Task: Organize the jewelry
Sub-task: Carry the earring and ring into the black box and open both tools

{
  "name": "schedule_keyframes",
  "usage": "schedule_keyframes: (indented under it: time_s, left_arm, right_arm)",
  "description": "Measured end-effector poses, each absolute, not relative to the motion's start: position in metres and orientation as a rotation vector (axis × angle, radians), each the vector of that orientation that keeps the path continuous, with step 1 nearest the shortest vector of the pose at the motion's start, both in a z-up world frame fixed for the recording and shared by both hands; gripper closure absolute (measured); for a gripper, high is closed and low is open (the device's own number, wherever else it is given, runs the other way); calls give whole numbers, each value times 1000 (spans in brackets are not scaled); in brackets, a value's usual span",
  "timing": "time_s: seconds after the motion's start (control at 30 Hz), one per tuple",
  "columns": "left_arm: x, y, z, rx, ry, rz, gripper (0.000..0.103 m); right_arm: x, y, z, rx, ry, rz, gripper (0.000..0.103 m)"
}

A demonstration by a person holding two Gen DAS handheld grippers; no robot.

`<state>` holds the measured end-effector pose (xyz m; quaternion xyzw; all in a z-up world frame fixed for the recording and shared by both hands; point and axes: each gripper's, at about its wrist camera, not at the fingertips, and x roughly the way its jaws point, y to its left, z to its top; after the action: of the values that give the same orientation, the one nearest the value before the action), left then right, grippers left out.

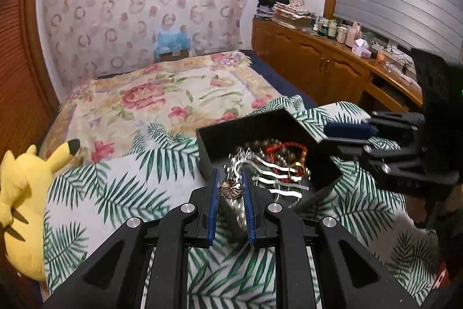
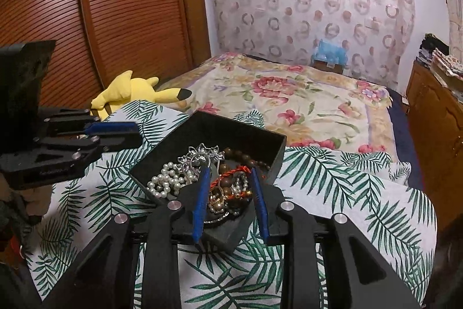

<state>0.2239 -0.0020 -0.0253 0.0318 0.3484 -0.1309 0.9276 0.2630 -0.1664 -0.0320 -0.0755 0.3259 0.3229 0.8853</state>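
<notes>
left gripper (image 1: 229, 181) grips a clover pendant (image 1: 230, 188); right gripper (image 2: 228, 178) gapes over pearls (image 2: 166, 183).

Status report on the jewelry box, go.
Left gripper shut on a clover-charm chain, lifted beside the black box. Right gripper open above the tangled beads, gripping nothing. Nothing in the way.

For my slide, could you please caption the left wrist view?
Left gripper lifts a clover-charm necklace beside the black jewelry box on a leaf-print cloth.
</notes>
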Motion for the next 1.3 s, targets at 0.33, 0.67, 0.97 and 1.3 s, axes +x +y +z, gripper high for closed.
schedule_keyframes:
  time_s: [0.33,0.67,0.97,1.3]
  left_arm:
    - [256,-9,-28,70,725,-274,88]
    - [281,-9,-28,55,733,-261,88]
    - [286,-8,-28,47,738,-246,88]
    - [269,-4,-28,36,738,-234,84]
  right_arm:
    - [255,-172,-37,-144,691,659,72]
    - [254,-173,-40,-139,697,655,71]
    - [255,-175,-41,-129,700,643,71]
    - [245,-178,-39,-126,691,620,71]
